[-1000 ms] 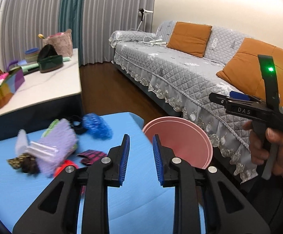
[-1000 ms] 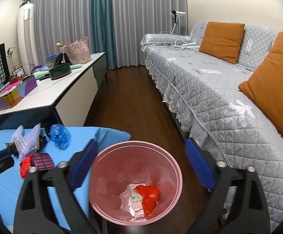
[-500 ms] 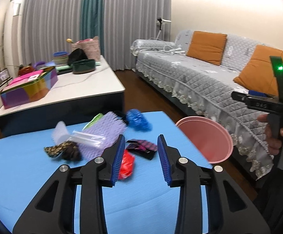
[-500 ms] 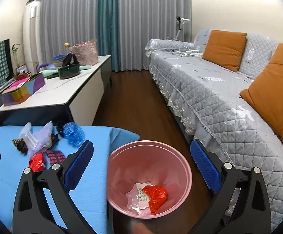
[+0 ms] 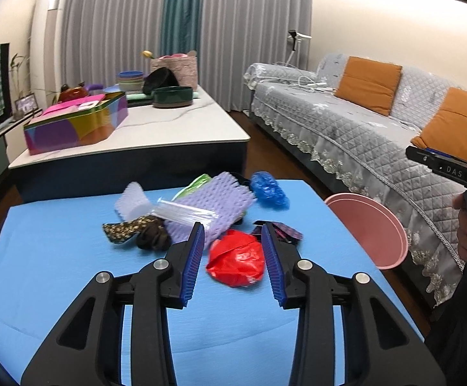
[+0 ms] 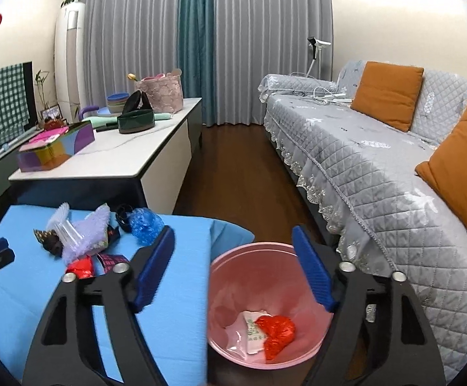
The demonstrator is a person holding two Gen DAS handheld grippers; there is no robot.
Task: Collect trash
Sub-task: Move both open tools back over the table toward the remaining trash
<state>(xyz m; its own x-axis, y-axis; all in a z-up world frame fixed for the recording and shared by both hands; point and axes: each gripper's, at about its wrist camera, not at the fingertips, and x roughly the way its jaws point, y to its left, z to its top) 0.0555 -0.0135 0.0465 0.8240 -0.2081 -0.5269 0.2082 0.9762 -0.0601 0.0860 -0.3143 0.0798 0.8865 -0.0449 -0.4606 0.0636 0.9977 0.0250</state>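
Since a second earlier my left gripper [image 5: 232, 262] had swung away from the pink bin [image 5: 367, 230] toward the trash pile, and its jaws had parted from narrow to a medium gap; my right gripper [image 6: 233, 273] had drifted a bit over the bin and its jaws were closing from wide, nothing between them, just the bin below. Left jaws were empty, sitting on either side of the red plastic wrapper [image 5: 236, 257] in the view, pads not touching it as far as I could tell. Progress, my read: partly done. The bin already held a crumpled red wrapper [image 6: 275, 333] and a white printed packet [image 6: 249, 331]. Left on the blue bench [image 5: 56, 257]: the red wrapper, a dark checked sachet [image 5: 281, 230], a blue crinkled bag [image 5: 269, 189], a lilac bumpy sheet [image 5: 220, 206], a clear plastic sleeve [image 5: 185, 210], a brown patterned scrap [image 5: 137, 233], and a green packet [image 5: 198, 183] tucked mostly under the lilac sheet. The red wrapper looked thin, glossy, crumpled into a loose puffed lump, nearest my left jaws at the front of the pile. The bin stood off the bench's right edge, beside the sofa [image 5: 362, 135]. Next pick was probably the red one.
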